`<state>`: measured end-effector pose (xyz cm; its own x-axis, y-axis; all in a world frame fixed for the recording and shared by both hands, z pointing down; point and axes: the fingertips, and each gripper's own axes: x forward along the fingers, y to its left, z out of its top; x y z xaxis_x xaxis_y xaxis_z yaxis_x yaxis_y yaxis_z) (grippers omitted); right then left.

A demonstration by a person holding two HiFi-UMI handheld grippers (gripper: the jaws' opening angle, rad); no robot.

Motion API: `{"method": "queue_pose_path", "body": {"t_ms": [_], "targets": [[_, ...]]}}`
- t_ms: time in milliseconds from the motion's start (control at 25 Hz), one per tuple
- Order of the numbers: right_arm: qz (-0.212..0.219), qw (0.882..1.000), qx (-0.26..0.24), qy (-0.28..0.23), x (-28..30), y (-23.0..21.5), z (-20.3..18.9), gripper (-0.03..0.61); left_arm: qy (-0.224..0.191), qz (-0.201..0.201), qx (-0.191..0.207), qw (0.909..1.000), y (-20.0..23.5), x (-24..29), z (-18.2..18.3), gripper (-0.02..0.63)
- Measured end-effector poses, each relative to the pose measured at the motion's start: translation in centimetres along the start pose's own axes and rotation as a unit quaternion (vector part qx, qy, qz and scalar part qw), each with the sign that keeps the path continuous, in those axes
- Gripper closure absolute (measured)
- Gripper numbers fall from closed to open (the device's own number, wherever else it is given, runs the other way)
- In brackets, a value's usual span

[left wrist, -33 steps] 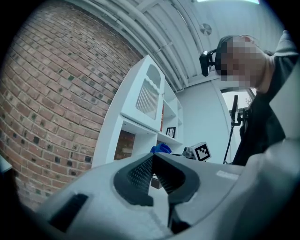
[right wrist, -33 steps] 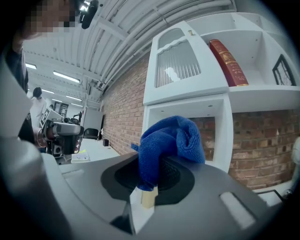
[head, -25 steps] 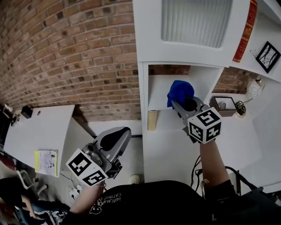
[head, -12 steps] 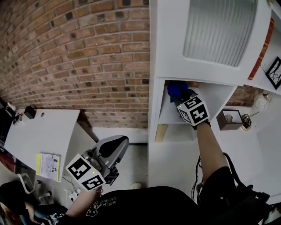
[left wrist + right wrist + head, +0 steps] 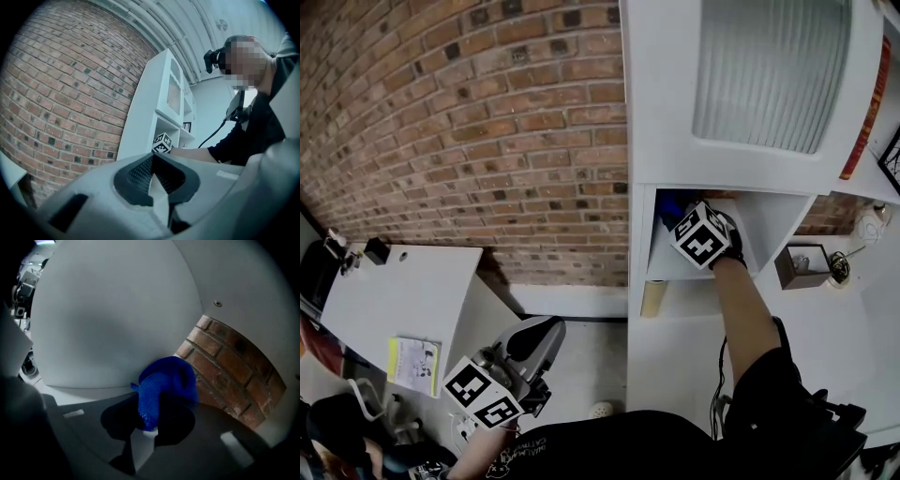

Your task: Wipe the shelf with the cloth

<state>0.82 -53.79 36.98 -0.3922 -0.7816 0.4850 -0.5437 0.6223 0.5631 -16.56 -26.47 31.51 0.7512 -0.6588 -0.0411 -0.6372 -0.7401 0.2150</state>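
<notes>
— Cloth (image 5: 165, 379) position?
— Pinched in my right gripper (image 5: 149, 420); it's pressed into the shelf (image 5: 698, 266) compartment, against its side wall, near the bricks (image 5: 225, 366).
— Left gripper (image 5: 157, 171)?
— Jaws together, empty; held low beside me.

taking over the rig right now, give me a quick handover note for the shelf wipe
Right tool: shut on the blue cloth, reaching into the open shelf compartment.
Left tool: shut, empty, held low and away from the shelving.
Cloth: at the compartment's back left corner, against the white side wall next to the brick back.
Done: cloth is gripped and in the compartment. How much is already wiped can't be told.
Left: probably sweep the cloth across the rest of the compartment floor, then pull out.
</notes>
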Motion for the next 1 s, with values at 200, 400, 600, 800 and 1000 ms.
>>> {"method": "queue_pose_path", "body": {"t_ms": [200,400,600,800,1000], "targets": [[0.031,0.999,-0.025,0.014,1.2,0.5,-0.3,0.512,-0.001,0.012,-0.005,0.9999,0.3,-0.1,-0.3,0.615],[0.062,0.997,-0.038,0.006,1.8,1.5,-0.3,0.512,0.000,0.018,-0.012,0.9998,0.7,-0.1,-0.8,0.615],[0.066,0.997,-0.039,0.027,1.7,1.3,-1.2,0.512,-0.003,0.012,-0.018,0.9998,0.5,0.3,-0.6,0.615],[0.033,0.998,0.024,0.058,0.8,-0.8,-3.5,0.512,-0.006,0.006,-0.015,0.9998,0.2,0.3,-0.3,0.615],[-0.010,0.991,0.095,0.097,-0.6,-3.0,-6.7,0.512,-0.006,-0.003,-0.012,0.9999,-0.6,0.3,-0.3,0.615]]}}
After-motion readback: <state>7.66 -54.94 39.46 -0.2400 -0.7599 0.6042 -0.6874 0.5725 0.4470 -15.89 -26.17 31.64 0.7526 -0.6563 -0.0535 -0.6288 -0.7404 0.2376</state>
